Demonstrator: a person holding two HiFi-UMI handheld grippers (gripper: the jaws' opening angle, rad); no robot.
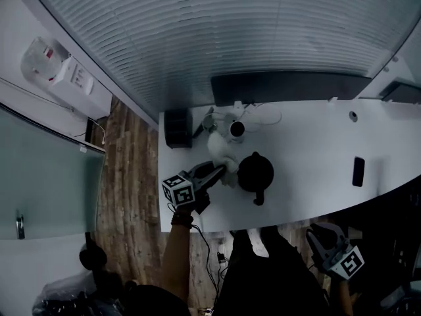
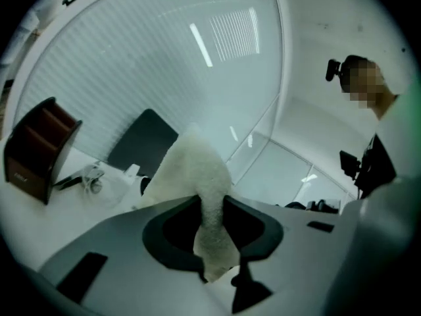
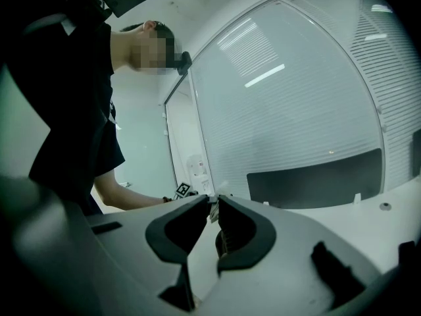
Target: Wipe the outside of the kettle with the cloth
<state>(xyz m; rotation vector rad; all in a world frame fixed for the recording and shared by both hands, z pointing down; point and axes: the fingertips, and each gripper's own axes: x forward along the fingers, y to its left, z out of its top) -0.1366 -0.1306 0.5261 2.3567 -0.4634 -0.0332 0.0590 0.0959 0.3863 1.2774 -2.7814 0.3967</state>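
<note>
The black kettle [image 1: 255, 172] stands on the white table [image 1: 309, 157], its handle toward the front edge. A white fluffy cloth [image 1: 222, 151] hangs just left of the kettle, and whether it touches the kettle I cannot tell. My left gripper [image 1: 222, 170] is shut on it. In the left gripper view the cloth [image 2: 197, 176] is pinched between the jaws of the left gripper [image 2: 212, 208] and hides the kettle. My right gripper [image 1: 317, 232] hangs below the table's front edge. In its own view the right gripper [image 3: 214, 203] is shut, with nothing between the jaws.
A dark box [image 1: 177, 128] and a small white device [image 1: 235, 129] with cables sit behind the cloth. A black phone [image 1: 358, 171] lies at the table's right. A dark panel [image 1: 289, 87] runs along the back edge. A water dispenser [image 1: 62, 74] stands on the floor at left.
</note>
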